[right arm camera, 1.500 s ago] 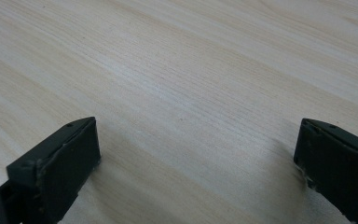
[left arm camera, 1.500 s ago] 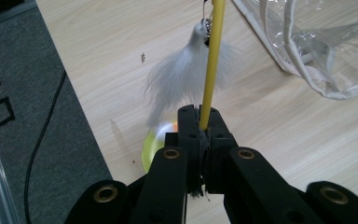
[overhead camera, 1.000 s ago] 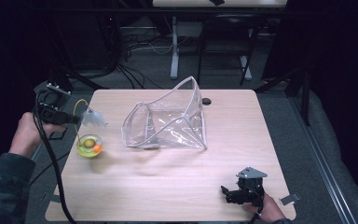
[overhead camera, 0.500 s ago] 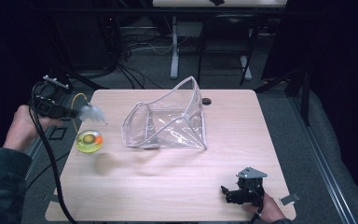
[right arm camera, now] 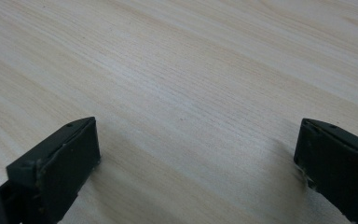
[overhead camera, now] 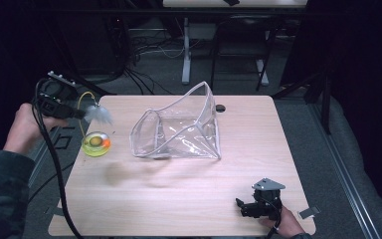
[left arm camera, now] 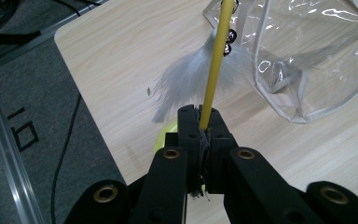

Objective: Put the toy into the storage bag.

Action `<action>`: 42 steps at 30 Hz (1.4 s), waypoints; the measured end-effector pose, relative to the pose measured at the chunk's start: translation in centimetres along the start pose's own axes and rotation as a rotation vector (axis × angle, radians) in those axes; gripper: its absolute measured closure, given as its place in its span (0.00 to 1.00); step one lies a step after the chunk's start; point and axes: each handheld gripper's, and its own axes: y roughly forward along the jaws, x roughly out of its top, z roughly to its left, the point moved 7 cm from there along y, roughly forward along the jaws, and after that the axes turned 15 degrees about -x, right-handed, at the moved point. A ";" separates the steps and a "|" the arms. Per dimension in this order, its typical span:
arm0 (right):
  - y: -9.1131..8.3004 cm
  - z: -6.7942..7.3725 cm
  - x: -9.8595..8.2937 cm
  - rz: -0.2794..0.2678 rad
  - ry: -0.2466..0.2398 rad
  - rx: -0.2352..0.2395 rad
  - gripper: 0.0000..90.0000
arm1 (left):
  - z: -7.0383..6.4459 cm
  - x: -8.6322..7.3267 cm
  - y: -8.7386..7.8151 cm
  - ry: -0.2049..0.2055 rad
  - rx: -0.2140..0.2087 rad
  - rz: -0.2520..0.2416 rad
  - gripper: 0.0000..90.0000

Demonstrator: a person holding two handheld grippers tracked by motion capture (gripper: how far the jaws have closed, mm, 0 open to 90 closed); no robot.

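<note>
- So the thing in play is a cat teaser toy: a yellow wand [left arm camera: 213,70] with a grey feather tuft [left arm camera: 193,79] and a couple of little dark bells [left arm camera: 230,41] hanging off it. It's up in the air over the far-left part of the table [overhead camera: 179,199], just left of the clear pouch [overhead camera: 179,129].
- The left gripper [left arm camera: 199,114] has its jaws pinched tight on the yellow wand, with the wand running up from between the tips. In the high view the left gripper [overhead camera: 72,113] sits off the table's left edge with the feather tuft [overhead camera: 98,114] sticking out toward the pouch.
- Right under the feathers there's a yellow-green disc [overhead camera: 96,143] with an orange bit in it. Can't tell whether it's part of the toy or not.
- My guess is the toy is headed into the pouch, whose open mouth faces left toward the feathers. That's handy.
- To do it well: I'd lead with the feather end, come in low and level with the mouth, and keep the pinch firm because a thin wand will swivel.
- The pouch is floppy, so the rim may fold if it's bumped.
- The right gripper [overhead camera: 253,206] rests at the near-right of the table, jaws wide apart with nothing between them, well away from the pouch. I'd bring it over to pin the pouch edge.
</note>
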 end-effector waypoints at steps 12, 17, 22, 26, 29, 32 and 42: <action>0.0 0.0 0.0 0.000 0.001 0.000 0.00 | -0.7 1.6 -0.8 0.025 0.001 0.000 0.98; 0.0 0.0 0.0 0.000 0.000 0.000 0.00 | -0.9 2.4 -1.2 0.033 0.007 -0.003 0.98; 0.0 0.0 0.0 0.000 0.000 0.000 0.00 | -1.0 2.8 -1.4 0.036 0.005 0.001 0.98; 0.0 0.0 0.0 0.000 0.000 0.000 0.00 | -1.1 3.3 -1.7 0.039 0.004 -0.002 0.98; 0.0 0.0 0.0 0.000 0.000 0.000 0.00 | -1.3 3.9 -2.0 0.046 0.007 0.002 0.98; 0.0 0.0 0.0 0.000 0.000 0.000 0.00 | -1.4 4.4 -2.2 0.050 0.008 -0.002 0.98; 0.0 0.0 0.0 -0.001 0.001 0.000 0.00 | -1.5 5.4 -2.5 0.050 0.008 0.007 0.98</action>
